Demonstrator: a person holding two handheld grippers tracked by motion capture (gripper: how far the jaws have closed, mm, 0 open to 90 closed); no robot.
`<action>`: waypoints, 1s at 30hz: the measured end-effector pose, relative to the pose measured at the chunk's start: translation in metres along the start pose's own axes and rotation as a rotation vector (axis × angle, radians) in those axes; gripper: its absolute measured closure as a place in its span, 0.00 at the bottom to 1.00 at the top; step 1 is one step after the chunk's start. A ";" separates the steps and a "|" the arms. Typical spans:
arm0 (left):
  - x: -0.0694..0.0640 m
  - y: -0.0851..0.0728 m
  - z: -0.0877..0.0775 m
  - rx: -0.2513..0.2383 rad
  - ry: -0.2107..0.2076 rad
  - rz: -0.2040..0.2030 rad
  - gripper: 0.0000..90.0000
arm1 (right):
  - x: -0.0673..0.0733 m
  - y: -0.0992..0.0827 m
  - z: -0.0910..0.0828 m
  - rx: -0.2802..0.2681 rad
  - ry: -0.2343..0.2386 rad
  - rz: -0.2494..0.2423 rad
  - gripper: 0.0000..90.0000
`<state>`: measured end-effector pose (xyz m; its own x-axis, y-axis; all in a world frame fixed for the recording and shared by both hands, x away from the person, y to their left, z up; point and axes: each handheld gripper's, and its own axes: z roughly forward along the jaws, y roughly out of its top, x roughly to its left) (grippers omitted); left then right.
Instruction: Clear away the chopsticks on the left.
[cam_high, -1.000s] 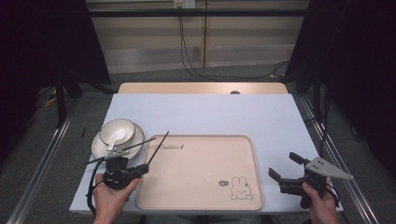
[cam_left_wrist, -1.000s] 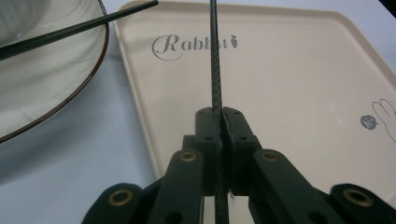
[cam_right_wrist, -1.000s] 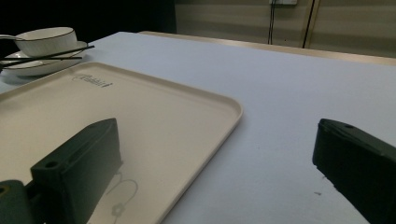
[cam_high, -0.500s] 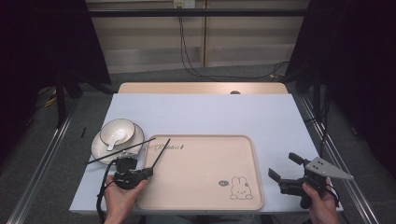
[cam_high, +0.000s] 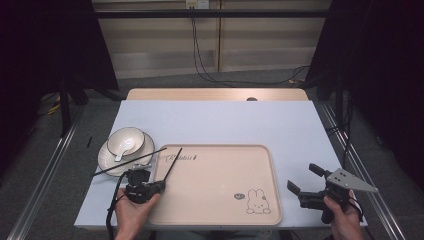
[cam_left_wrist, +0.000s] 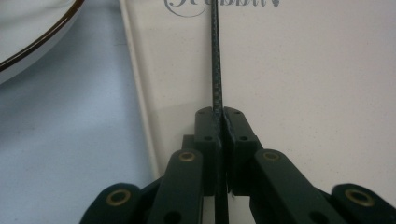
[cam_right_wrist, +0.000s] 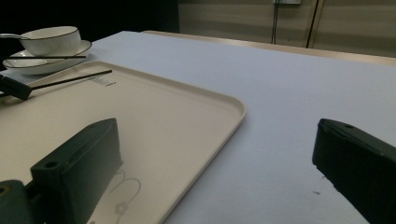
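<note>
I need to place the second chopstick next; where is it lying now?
In the high view, the loose chopstick lies at the table's left, slanting across the front rim of the plate under the bowl, just beyond the left gripper.

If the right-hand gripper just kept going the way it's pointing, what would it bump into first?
Probably the beige tray: the open right gripper points left toward its right rim. Depth is unclear, so it might pass just above.
</note>
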<state>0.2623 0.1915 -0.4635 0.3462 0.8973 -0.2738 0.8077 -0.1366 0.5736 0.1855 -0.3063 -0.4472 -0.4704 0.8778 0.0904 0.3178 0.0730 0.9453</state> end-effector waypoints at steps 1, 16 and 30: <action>0.000 0.000 0.000 0.000 0.001 0.003 0.93 | 0.000 0.000 0.000 0.001 0.000 0.002 0.01; 0.007 0.003 -0.009 -0.045 -0.064 0.057 0.74 | 0.000 0.000 -0.001 -0.002 0.010 0.002 0.01; 0.033 -0.001 -0.046 -0.202 -0.111 0.156 0.25 | 0.000 0.000 0.000 -0.004 0.004 0.003 0.01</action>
<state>0.2513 0.2410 -0.4375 0.5181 0.8191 -0.2465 0.6327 -0.1730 0.7548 0.1853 -0.3063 -0.4468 -0.4731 0.8759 0.0945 0.3156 0.0683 0.9464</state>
